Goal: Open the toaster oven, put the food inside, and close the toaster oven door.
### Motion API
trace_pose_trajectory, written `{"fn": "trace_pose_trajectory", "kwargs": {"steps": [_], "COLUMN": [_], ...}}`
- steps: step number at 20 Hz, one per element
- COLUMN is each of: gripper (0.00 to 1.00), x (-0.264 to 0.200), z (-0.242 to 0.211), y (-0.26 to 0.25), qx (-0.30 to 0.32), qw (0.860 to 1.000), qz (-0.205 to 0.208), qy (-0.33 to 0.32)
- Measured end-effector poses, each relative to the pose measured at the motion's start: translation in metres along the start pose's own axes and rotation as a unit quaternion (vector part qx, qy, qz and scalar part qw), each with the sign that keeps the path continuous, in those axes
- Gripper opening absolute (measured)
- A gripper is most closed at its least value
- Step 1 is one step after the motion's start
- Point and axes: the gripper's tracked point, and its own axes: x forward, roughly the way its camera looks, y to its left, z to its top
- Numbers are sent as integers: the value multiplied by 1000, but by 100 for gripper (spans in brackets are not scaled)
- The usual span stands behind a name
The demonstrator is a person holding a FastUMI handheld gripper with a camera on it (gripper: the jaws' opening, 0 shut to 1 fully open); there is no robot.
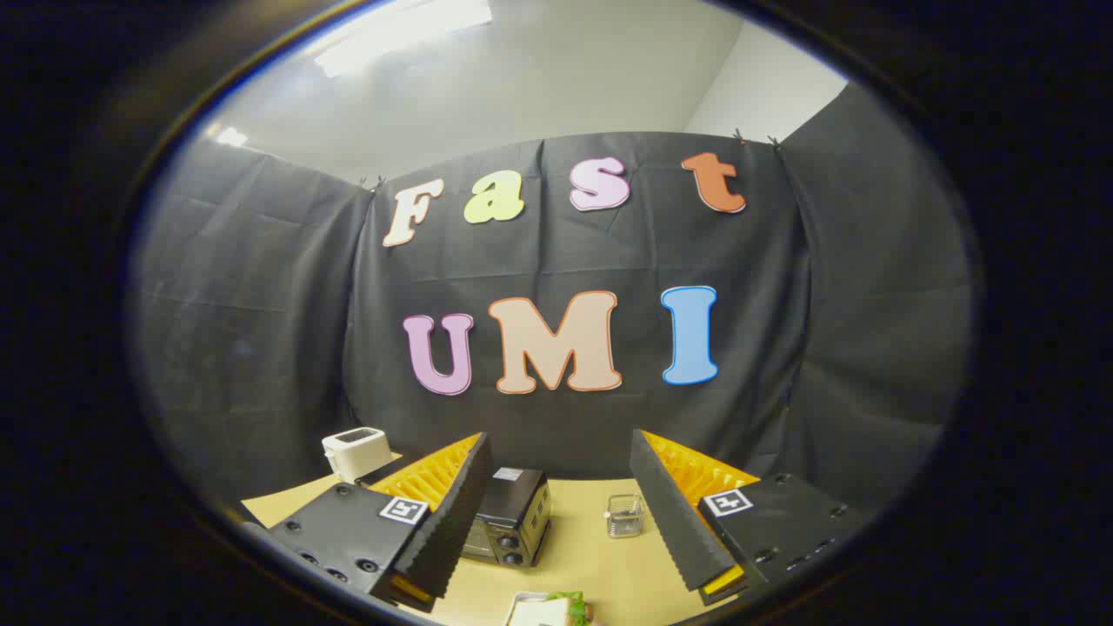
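Spread wide and empty, gripper (556, 530) fingers frame the tan table (600, 556), the small black metal toaster oven (509, 517) just ahead toward the left finger, sandwich plate (552, 609) nearest below.

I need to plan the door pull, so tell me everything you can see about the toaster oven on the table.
The toaster oven is a small dark box with a shiny, metallic-looking top bearing a pale sticker. Its front shows a glass door, seemingly shut, beside a panel with round knobs. It stands upright on the tan table, angled, partly hidden by one finger of the open gripper. A white toaster sits behind it, a clear glass container apart beside it. The gripper is not touching it.
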Motion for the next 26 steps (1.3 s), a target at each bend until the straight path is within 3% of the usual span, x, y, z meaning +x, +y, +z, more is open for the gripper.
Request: {"fn": "trace_pose_trajectory", "kwargs": {"steps": [5, 18, 26], "gripper": [99, 99, 99], "x": [-2, 0, 13], "z": [0, -7, -89], "y": [22, 42, 66], "qx": [2, -13, 62], "qw": [1000, 1000, 998], "qz": [25, 20, 12], "qy": [1, -13, -18]}}
